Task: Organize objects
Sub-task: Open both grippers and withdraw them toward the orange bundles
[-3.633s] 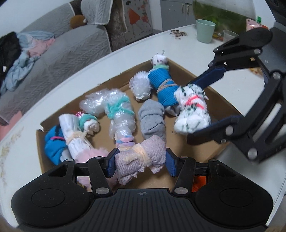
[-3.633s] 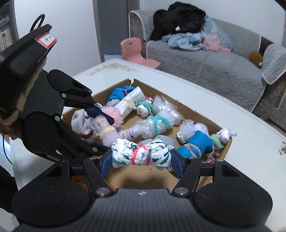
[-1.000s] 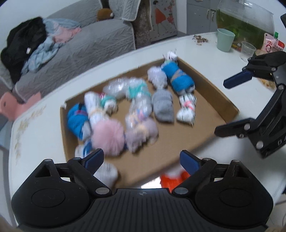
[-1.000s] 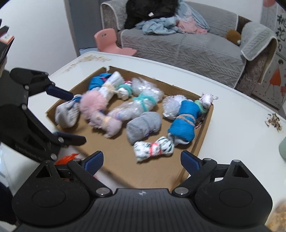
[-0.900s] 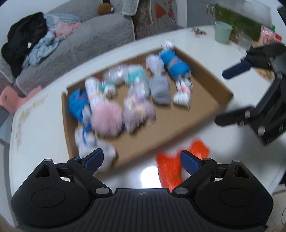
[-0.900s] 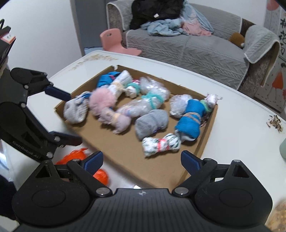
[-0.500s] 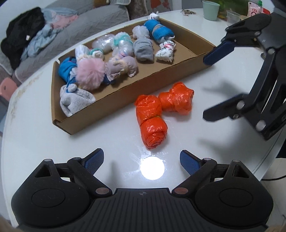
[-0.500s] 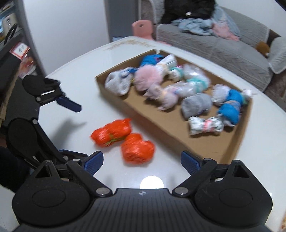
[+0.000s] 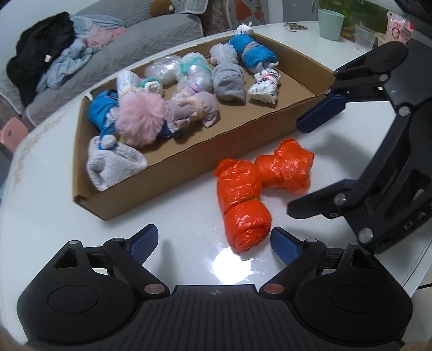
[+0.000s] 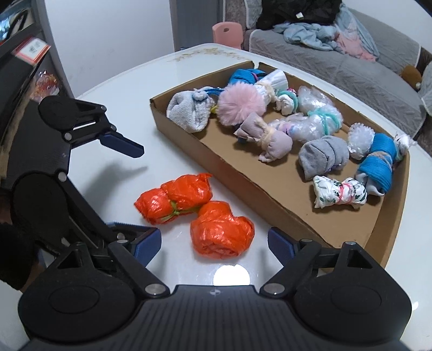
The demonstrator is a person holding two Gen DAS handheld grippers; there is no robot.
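On white table (image 9: 175, 216), near cardboard tray (image 9: 189, 162) | 2 orange plastic-wrapped bundles (image 10: 221, 233), touching; no legible writing | left gripper (image 9: 213, 241) agape, empty; right gripper (image 10: 214, 240) closing, unclamped

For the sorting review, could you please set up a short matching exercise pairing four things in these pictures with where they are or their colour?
Things:
1. pink pom-pom
2. orange plastic-wrapped bundles
3. mint green cup
4. black and blue clothes

Descriptions:
A. heaped on the grey sofa
B. on the white table, outside the cardboard tray
C. inside the cardboard tray among the tied sock bundles
D. standing at the far edge of the table

Pairs: 1-C, 2-B, 3-D, 4-A
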